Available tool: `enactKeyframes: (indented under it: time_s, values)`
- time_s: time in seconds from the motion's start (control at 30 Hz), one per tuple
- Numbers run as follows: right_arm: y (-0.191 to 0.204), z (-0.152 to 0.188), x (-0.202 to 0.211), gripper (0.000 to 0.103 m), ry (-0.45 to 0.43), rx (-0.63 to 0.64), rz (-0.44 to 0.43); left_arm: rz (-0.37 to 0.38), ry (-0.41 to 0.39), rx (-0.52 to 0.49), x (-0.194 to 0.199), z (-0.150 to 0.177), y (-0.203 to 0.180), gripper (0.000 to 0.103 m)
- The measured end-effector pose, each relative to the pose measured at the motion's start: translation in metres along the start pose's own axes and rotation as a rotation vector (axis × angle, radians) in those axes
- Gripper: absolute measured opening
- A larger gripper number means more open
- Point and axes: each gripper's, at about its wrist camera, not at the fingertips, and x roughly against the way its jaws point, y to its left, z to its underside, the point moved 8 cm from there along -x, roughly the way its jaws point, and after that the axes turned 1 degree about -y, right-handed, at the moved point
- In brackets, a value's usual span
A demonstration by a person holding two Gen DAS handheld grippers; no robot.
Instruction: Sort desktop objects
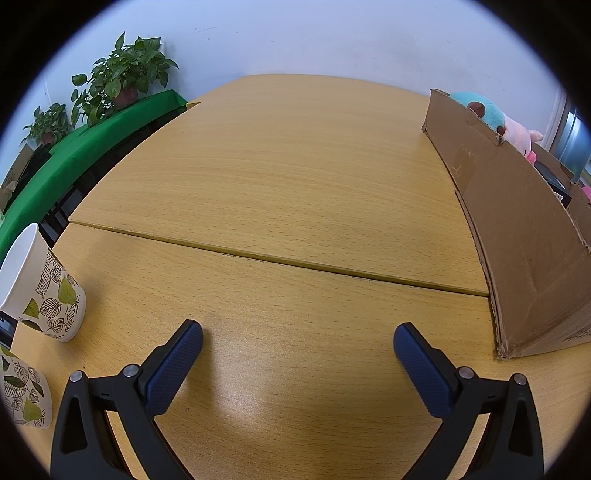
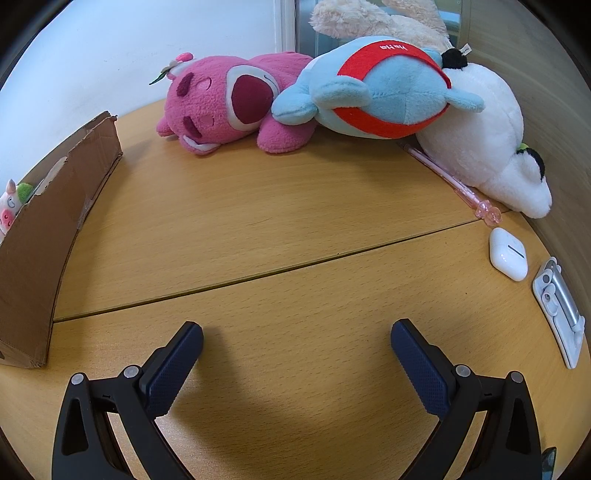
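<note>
My left gripper [image 1: 297,338] is open and empty above the wooden table [image 1: 280,177]. Two leaf-print paper cups [image 1: 48,291] stand to its left. A cardboard box [image 1: 517,236] stands to its right with plush toys [image 1: 480,110] inside. My right gripper [image 2: 295,336] is open and empty. Ahead of it lie a pink plush bear [image 2: 221,103], a blue and red plush [image 2: 380,88] and a white plush [image 2: 487,144]. A pink pen [image 2: 454,181], a white earbud case [image 2: 508,253] and a silver phone stand [image 2: 559,306] lie to the right.
The box [image 2: 48,221] stands left of my right gripper. A beige plush [image 2: 373,18] lies behind the blue one. Potted plants [image 1: 122,77] stand on a green-covered bench [image 1: 92,140] beyond the table's left edge. A wall runs behind the table.
</note>
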Motion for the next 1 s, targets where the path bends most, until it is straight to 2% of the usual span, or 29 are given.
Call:
enactKeyframes:
  time_s: [1.0]
  values:
    - [-0.0016,-0.0017,-0.0019,0.103,-0.001,0.002,-0.002,-0.002,0.0,0.004,-0.0001,0.0002,0.0011,0.103]
